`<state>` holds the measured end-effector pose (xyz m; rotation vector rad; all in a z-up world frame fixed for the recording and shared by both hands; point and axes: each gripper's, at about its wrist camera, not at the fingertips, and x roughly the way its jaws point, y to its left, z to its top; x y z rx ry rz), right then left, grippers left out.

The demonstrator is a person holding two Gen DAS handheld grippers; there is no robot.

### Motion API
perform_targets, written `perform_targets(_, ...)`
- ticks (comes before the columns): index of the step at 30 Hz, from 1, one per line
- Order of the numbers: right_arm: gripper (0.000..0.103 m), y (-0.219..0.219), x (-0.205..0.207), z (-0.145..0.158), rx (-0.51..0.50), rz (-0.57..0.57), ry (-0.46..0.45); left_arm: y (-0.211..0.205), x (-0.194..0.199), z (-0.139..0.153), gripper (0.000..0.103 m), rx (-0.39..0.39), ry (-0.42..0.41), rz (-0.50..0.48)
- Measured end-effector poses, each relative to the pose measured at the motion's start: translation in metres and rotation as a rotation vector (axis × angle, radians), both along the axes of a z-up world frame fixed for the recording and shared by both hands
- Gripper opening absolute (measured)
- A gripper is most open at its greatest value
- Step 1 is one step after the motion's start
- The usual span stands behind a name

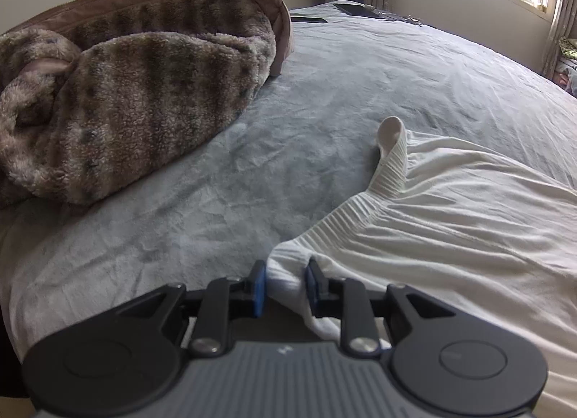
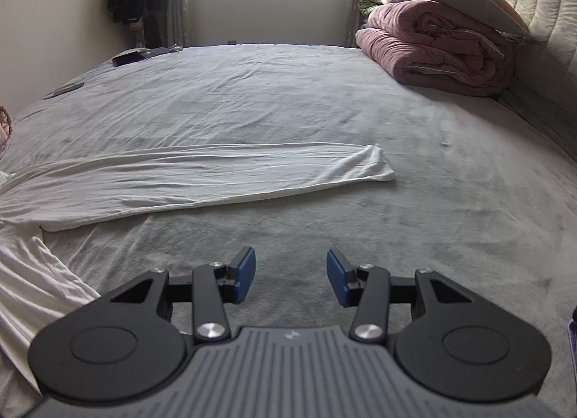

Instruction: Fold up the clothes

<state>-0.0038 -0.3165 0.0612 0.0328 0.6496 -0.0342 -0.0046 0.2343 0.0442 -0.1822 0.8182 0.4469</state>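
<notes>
A white garment with a ribbed edge lies spread on the grey bed sheet, filling the right side of the left wrist view. My left gripper is shut on a bunched corner of that ribbed edge, with cloth pinched between its blue pads. In the right wrist view a long flat part of the white garment stretches across the bed from the left, and more of it is heaped at the lower left. My right gripper hovers open over bare sheet, in front of that strip, with nothing between its fingers.
A fuzzy brown striped coat is piled at the bed's left. A folded maroon quilt with a pillow on top sits by the padded headboard. Dark flat items lie at the far bed edge under the window.
</notes>
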Motion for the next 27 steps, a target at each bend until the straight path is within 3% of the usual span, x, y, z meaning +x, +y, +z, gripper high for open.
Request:
perform_targets(7, 0.049, -0.087, -0.072, -0.006, 0.271, -0.345, 0.030, 0.010, -0.004, -0.001, 0.026, -0.084, -0.017, 0.013)
perform_targets(10, 0.049, -0.107, -0.091, -0.009, 0.332, -0.479, 0.042, 0.010, -0.004, -0.001, 0.026, -0.096, -0.019, 0.013)
perform_targets(13, 0.049, -0.114, -0.099, -0.011, 0.398, -0.516, 0.053, 0.010, -0.006, -0.001, 0.026, -0.109, -0.021, 0.010)
perform_targets(18, 0.049, -0.113, -0.101, -0.028, 0.498, -0.544, 0.192, 0.015, -0.012, -0.001, 0.027, -0.130, -0.033, -0.003)
perform_targets(23, 0.048, -0.103, -0.112, -0.028, 0.434, -0.610, 0.204, 0.016, -0.015, -0.002, 0.028, -0.132, -0.045, -0.014)
perform_targets(27, 0.049, -0.103, -0.115, -0.035, 0.440, -0.634, 0.201, 0.013, -0.016, -0.002, 0.028, -0.116, -0.045, -0.015)
